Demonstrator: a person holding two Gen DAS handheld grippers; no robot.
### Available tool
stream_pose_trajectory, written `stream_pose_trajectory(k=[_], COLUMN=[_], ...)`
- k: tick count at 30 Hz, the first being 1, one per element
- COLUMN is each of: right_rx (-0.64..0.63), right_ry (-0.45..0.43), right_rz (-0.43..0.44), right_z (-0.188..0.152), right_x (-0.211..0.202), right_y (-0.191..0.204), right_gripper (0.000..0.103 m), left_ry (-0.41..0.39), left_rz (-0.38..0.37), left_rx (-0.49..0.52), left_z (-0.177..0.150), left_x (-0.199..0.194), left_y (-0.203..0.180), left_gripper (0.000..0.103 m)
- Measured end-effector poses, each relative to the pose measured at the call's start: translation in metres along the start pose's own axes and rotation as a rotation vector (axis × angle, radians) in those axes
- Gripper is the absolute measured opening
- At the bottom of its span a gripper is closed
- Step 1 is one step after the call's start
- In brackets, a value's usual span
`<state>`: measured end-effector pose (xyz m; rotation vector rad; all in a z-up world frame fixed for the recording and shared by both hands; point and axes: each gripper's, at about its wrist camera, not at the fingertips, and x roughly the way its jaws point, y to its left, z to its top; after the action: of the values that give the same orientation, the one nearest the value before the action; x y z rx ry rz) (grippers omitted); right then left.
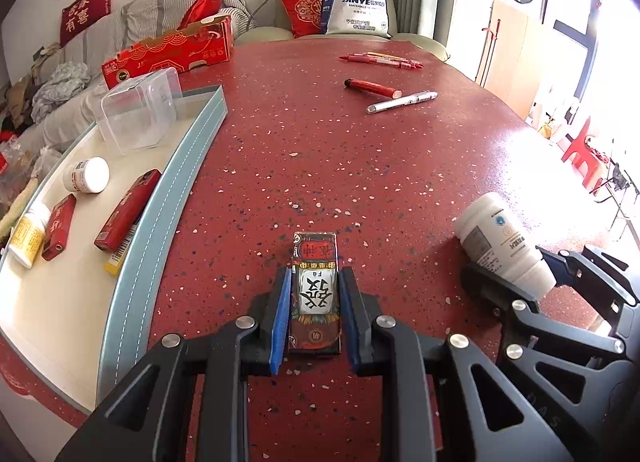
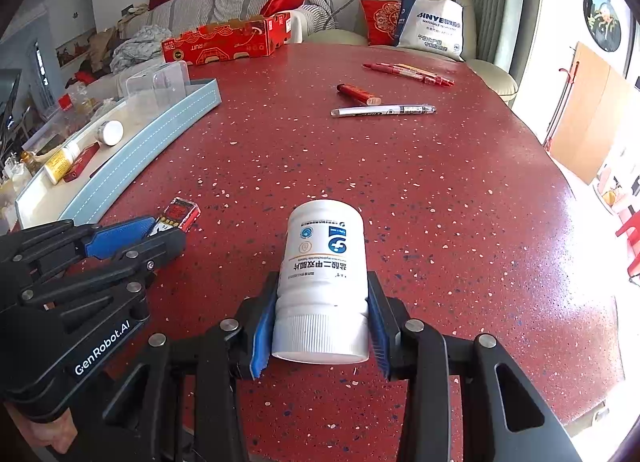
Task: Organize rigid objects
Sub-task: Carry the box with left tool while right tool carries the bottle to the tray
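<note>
**Card box and pill bottle both pinched over the tabletop**

The card box (image 1: 316, 294), small and printed with a big character, sits between the blue pads of my left claw (image 1: 314, 294), which is pressed tight on its long sides. Far to that claw's left I see the blue-rimmed tray (image 1: 176, 185) holding a clear plastic box (image 1: 138, 109), a white-capped jar (image 1: 86, 175), a yellow-labelled bottle (image 1: 26, 238) and two red packs (image 1: 128, 213). Ahead of the claw, well apart, lie a red marker (image 1: 372, 88) and a silver pen (image 1: 402, 101), with more red pens (image 1: 380, 59) beyond. Just to its right, my right claw (image 2: 320, 326) is pinching the white pill bottle (image 2: 324, 274) near its ribbed cap, base pointing away from me. Red speckled tabletop (image 2: 440, 221) lies under both.
</note>
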<state>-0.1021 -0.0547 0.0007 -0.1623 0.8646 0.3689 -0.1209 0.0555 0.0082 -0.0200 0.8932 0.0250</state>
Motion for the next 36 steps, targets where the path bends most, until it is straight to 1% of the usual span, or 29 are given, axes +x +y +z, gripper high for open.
stream_pose_trajectory(k=[7, 10, 17, 23, 26, 31, 36], right_rx=[-0.002, -0.001, 0.017, 0.020, 0.026, 0.040, 0.049], right_ry=[0.005, 0.006, -0.037, -0.040, -0.043, -0.094, -0.134], right_rz=[0.006, 0.004, 0.001, 0.004, 0.013, 0.019, 0.044], right_z=[-0.004, -0.005, -0.011, -0.011, -0.013, -0.011, -0.005], right_x=[-0.005, -0.005, -0.007, -0.010, -0.013, -0.025, -0.036], right_y=[0.003, 0.004, 0.005, 0.007, 0.007, 0.006, 0.008], right_gripper=[0.042, 0.042, 0.042, 0.041, 0.041, 0.041, 0.041], left_ry=[-0.016, -0.019, -0.029, -0.050, -0.070, -0.094, -0.131], left_rz=[0.019, 0.012, 0.005, 0.015, 0.023, 0.024, 0.018], left_rx=[0.018, 0.010, 0.007, 0.013, 0.032, 0.074, 0.068], left_z=[-0.003, -0.005, -0.007, -0.010, -0.016, -0.020, -0.018], left_x=[-0.002, -0.002, -0.003, -0.006, -0.010, -0.018, -0.029], left_y=[-0.006, -0.006, -0.005, -0.005, -0.007, -0.015, -0.013], left_gripper=[0.026, 0.026, 0.026, 0.026, 0.025, 0.026, 0.026])
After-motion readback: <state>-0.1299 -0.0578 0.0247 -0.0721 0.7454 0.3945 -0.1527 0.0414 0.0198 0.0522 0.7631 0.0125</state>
